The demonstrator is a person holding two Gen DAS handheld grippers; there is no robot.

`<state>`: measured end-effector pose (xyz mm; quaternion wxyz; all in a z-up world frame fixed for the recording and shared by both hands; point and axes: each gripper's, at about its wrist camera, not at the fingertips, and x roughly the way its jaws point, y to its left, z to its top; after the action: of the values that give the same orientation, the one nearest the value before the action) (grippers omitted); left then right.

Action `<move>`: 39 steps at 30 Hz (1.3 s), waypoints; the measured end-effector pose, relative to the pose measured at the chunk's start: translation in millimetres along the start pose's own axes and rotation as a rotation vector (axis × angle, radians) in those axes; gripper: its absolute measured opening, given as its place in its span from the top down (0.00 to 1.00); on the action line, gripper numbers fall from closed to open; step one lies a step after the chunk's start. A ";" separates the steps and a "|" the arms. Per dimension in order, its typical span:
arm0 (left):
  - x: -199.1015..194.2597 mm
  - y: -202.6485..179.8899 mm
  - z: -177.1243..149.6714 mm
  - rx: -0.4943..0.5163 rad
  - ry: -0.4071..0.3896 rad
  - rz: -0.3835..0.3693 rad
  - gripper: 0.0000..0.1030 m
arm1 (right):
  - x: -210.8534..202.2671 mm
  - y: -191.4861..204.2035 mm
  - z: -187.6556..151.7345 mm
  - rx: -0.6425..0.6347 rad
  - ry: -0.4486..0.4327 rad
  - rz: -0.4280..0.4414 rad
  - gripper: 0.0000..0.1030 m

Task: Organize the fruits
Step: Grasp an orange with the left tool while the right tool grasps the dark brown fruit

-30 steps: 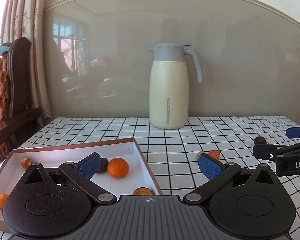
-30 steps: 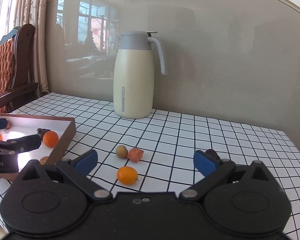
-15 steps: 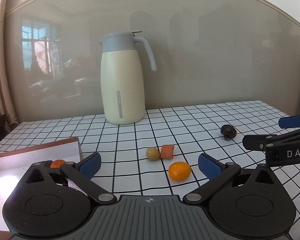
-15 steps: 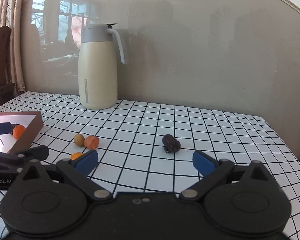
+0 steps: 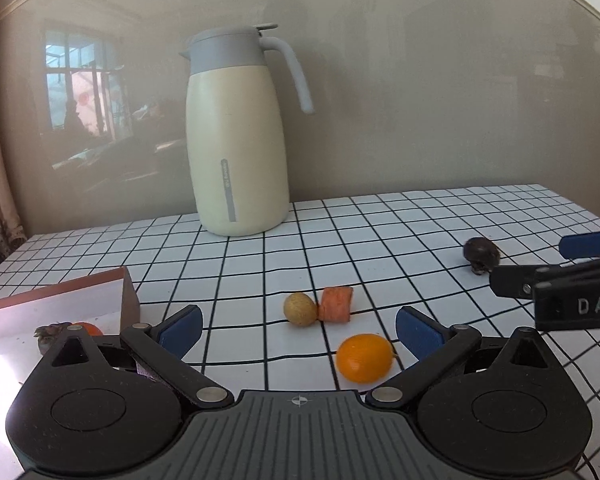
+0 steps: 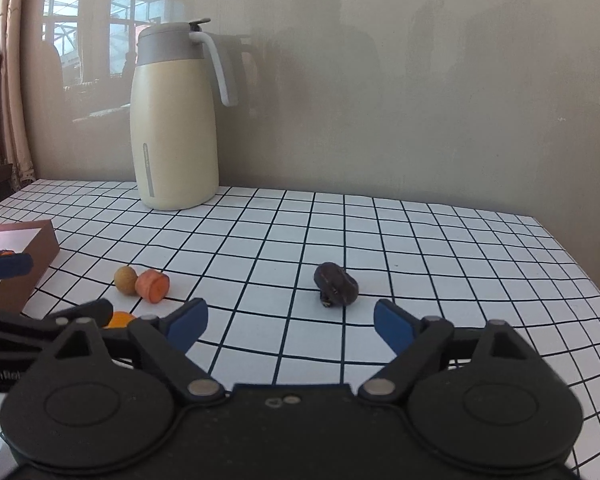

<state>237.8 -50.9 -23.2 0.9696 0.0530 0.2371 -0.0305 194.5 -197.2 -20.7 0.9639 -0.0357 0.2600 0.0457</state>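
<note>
My left gripper (image 5: pixel 298 330) is open and empty, low over the checked table, with an orange kumquat (image 5: pixel 364 357) just inside its right finger. A tan longan (image 5: pixel 300 309) and a carrot chunk (image 5: pixel 335 304) lie touching just beyond. My right gripper (image 6: pixel 290 326) is open and empty, facing a dark brown fruit (image 6: pixel 335 283) a short way ahead; the fruit also shows in the left wrist view (image 5: pixel 481 254). The brown box (image 5: pixel 60 304) at the left holds an orange fruit (image 5: pixel 85 327) and a dark one (image 5: pixel 49 336).
A cream thermos jug (image 5: pixel 236 136) with a grey lid stands at the back of the table by the wall. The table's right edge (image 6: pixel 572 256) is near the dark fruit. The box's corner (image 6: pixel 40 240) shows at the left in the right wrist view.
Both grippers swung right, away from the box. The left now faces the kumquat, longan and carrot; the right now faces the dark fruit and is closer to it. Both stayed open.
</note>
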 end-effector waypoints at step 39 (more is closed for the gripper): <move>51.8 -18.7 -6.4 -0.075 0.139 -0.081 0.63 | 99.1 -22.4 13.5 -0.006 0.087 -0.088 0.63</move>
<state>279.1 -70.5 -54.5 0.9501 0.0088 0.3066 -0.0571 288.9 -211.3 -58.1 0.9526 -0.0520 0.2996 0.0023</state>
